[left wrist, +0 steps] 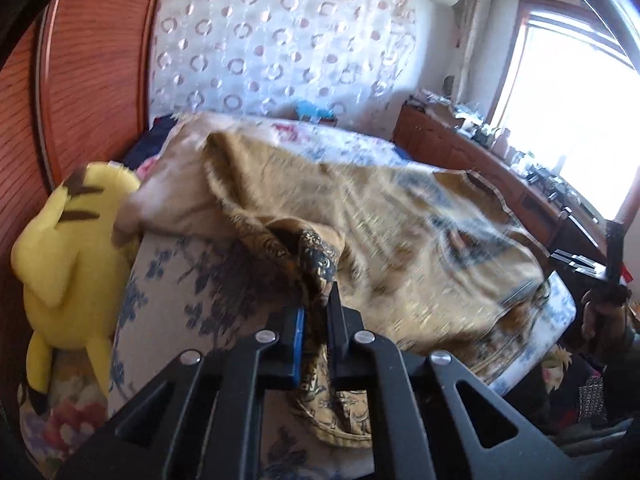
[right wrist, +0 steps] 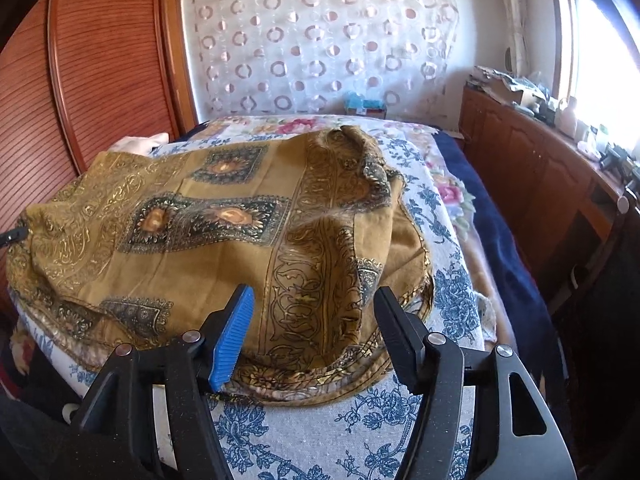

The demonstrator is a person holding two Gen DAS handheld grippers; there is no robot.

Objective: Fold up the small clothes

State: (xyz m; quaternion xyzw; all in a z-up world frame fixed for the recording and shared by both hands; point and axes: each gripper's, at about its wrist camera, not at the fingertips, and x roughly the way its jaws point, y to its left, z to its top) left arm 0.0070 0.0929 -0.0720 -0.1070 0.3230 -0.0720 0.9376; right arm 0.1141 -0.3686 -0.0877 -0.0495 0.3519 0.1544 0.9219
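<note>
One corner only: left gripper (left wrist: pixel 316 312) pinches mustard patterned scarf (right wrist: pixel 208 216) lower centre; right gripper (right wrist: pixel 314 320) gapes empty, fold may skew

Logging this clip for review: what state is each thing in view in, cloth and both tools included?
Left tool: shut, pinching the cloth's edge.
Right tool: open, holding nothing, cloth's near edge between its fingers.
Brown patterned cloth: spread on the bed, rumpled, one part lifted by the left tool.
Yellow plush toy: lying at the bed's edge, untouched.

Black jaws, blue ribbed pad (right wrist: pixel 234 336), silver screws (right wrist: pixel 191 336).
</note>
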